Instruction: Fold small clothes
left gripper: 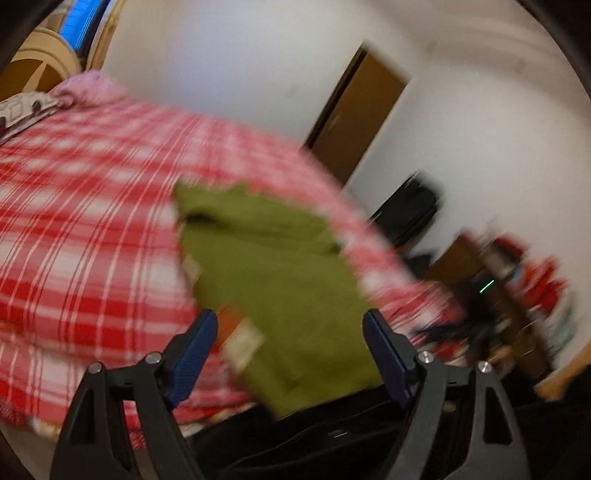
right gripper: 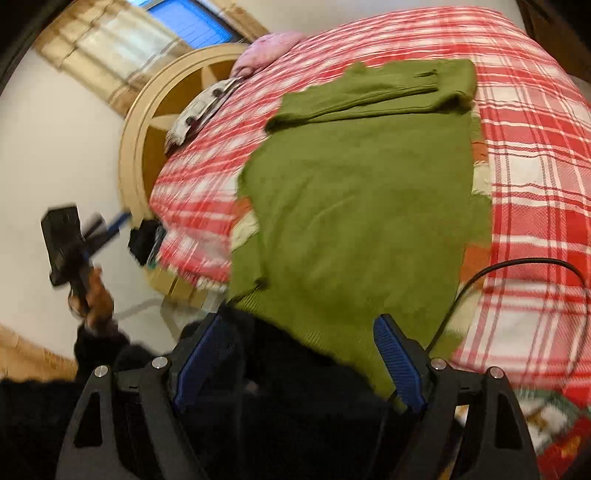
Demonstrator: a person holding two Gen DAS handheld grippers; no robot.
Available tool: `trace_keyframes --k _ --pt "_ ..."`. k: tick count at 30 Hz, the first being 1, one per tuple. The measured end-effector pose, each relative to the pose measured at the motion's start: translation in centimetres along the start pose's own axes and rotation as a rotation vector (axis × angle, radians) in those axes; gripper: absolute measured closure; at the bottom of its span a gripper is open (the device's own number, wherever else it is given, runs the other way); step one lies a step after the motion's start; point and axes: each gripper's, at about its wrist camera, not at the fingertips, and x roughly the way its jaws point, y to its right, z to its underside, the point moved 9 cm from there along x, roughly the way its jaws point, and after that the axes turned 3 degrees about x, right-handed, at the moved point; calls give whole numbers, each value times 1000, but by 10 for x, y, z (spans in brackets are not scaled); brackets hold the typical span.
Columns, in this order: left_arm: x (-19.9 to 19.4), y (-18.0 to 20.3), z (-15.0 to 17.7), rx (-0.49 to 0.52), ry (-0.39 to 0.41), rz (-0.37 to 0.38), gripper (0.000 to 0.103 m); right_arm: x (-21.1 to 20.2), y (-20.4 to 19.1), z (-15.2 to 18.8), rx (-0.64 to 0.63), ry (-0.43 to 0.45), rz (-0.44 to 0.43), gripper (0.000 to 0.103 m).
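Right wrist view alone, left gripper, black cable

Sweater: olive green, plain, ribbed at the hem. Bedspread: red and white plaid, with fine white lines across the red bands. Pillow, far end: pink. Cloth beside it: white with dark spots. Headboard: cream rim, tan panels. Window: blue. Curtain: beige. Wall: white. Door: brown, dark frame. Left gripper and right gripper: black bodies, blue ridged pads. Cable, right: black. Sleeve, near left: black. Right-hand clutter is too blurred to grade; reds dominate.
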Motion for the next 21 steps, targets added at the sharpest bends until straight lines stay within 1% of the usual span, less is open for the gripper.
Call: trace_keyframes --k 1,2,3,4,5,7,8,10,14,15,17,18,20,21 --pt "16 -5 11 11 -52 -60 20 2 12 -9 28 30 9 19" --pt "29 -8 21 21 -88 -99 20 1 23 -17 64 54 7 19" --pt "42 -12 35 27 -127 -120 20 -1 35 -24 98 71 17 19" --pt "54 -13 43 24 -155 -120 20 1 55 -33 150 92 33 19" --pt "67 -16 51 10 -186 -110 20 8 69 -40 188 101 28 19" --pt "83 -21 65 -40 -233 -87 20 16 91 -49 251 114 14 19" --pt "92 -25 71 -74 -257 -67 20 20 101 -53 269 115 24 19" --pt "98 -29 80 -113 -282 -57 20 28 118 -52 299 98 46 19" --pt "90 -45 93 -154 -291 -81 20 16 122 -53 317 141 -14 19" --pt "90 -48 94 -158 -293 -84 20 12 122 -56 326 156 -34 19" --pt "93 -54 102 -177 -322 -74 20 9 124 -69 342 176 -89 19" --pt "96 -56 104 -183 -331 -71 20 7 126 -75 349 189 -86 19" --pt "99 -54 106 -190 -337 -64 20 5 131 -81 355 205 -16 19" --pt "99 -47 108 -174 -344 -50 20 0 133 -83 343 211 29 19"
